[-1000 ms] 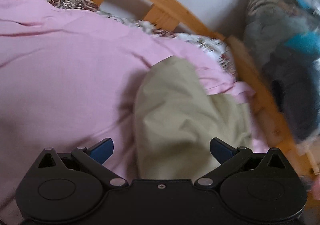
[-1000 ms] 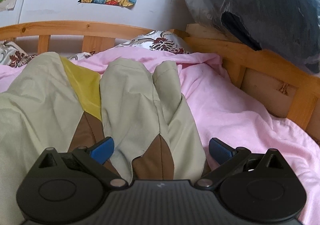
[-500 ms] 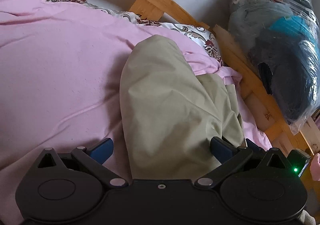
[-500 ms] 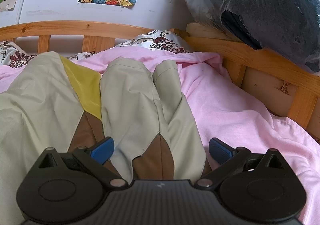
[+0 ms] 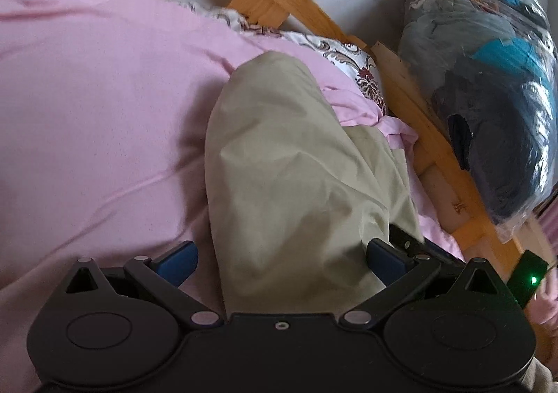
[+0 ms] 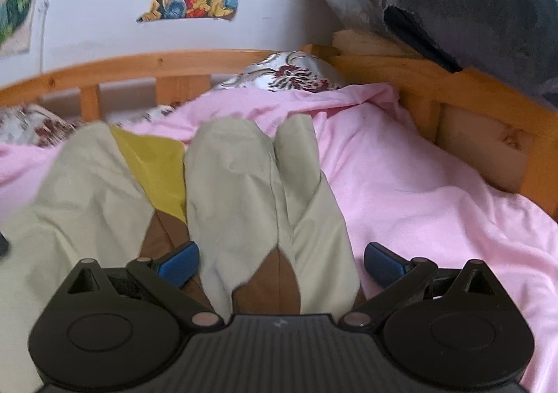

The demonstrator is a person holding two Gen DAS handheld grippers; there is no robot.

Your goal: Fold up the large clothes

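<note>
the main risk is a lopsided or empty grab: both claws stand wide open with cloth only lying between the fingers, so closing on a single loose layer could drag the folds apart or pull the pink sheet [image 5: 104, 106] up with it. the garment lies close to the wooden bed rail [image 6: 453, 86], so a wide swing could knock it.

the khaki garment [image 5: 286, 176] lies on the bed over the pink sheet, bunched into soft lobes. from the right wrist it shows brown panels [image 6: 275, 284] and a yellow panel [image 6: 157, 166], with creases running lengthwise. the left claw [image 5: 280, 257] and the right claw [image 6: 279, 258] each straddle a lobe, gripping nothing.
</note>
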